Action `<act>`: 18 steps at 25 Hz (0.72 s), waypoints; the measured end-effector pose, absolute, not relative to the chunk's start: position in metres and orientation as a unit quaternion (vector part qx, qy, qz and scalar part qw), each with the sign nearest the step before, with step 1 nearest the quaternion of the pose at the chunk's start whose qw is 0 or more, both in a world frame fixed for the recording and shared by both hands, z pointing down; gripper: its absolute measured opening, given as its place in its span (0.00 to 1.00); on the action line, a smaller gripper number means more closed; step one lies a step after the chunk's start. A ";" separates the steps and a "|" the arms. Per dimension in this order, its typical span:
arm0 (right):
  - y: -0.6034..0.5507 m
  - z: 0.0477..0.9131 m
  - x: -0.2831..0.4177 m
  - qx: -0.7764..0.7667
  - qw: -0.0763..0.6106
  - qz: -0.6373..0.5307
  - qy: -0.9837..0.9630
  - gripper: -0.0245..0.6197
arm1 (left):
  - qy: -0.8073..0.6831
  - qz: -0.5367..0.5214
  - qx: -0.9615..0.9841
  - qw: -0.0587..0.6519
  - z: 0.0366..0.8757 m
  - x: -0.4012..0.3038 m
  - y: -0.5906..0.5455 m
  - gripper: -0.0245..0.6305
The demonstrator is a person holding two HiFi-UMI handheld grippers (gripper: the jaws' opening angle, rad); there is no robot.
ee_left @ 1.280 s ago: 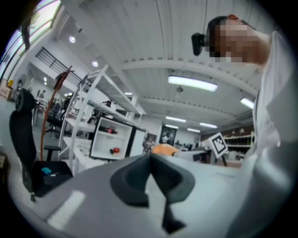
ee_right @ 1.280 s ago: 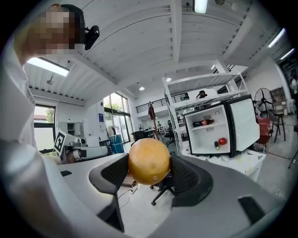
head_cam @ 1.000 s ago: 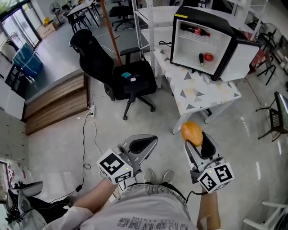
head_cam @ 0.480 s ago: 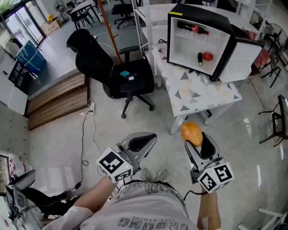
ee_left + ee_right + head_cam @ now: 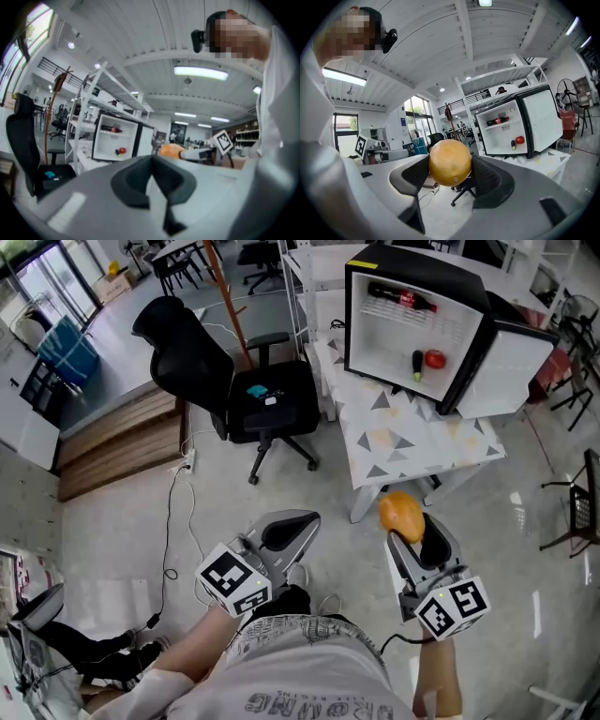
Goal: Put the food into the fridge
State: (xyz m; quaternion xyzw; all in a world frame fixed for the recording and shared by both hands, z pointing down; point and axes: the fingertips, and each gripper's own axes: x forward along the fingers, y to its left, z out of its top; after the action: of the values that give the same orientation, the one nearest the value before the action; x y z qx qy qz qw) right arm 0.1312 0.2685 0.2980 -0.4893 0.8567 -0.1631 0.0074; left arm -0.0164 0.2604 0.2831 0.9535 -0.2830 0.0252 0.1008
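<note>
Orange [image 5: 450, 162] was clamped in the right gripper [image 5: 405, 529], held in the air over the floor, just short of the triangle-patterned table [image 5: 412, 442] and well apart from the mini fridge [image 5: 427, 273] on it. I saw the fridge door [image 5: 511, 362] open, a bottle [image 5: 401, 299] lying on the upper shelf, and a red fruit [image 5: 434, 358] just beside a dark vegetable [image 5: 418, 363] on the bottom. Left gripper [image 5: 281, 538] was closed on nothing, with a black office chair [image 5: 234, 381] beyond it.
</note>
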 end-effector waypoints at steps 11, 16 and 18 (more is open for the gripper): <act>0.203 0.321 0.130 -0.493 -0.005 -0.176 0.852 0.48 | -0.286 0.020 0.952 0.106 0.298 -0.021 0.192 0.05; 0.153 0.328 0.123 -0.496 -0.010 -0.184 0.849 0.48 | -0.277 0.025 0.955 0.103 0.305 -0.023 0.141 0.05; 0.131 0.331 0.120 -0.498 -0.013 -0.190 0.846 0.48 | -0.273 0.027 0.955 0.109 0.310 -0.025 0.118 0.05</act>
State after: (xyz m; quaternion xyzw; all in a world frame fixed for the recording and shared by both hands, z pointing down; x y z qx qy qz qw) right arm 0.1204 0.1313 0.3314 -0.4975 0.8463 -0.1897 -0.0132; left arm -0.0251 0.1183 0.3097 0.9553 -0.2735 0.0271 0.1091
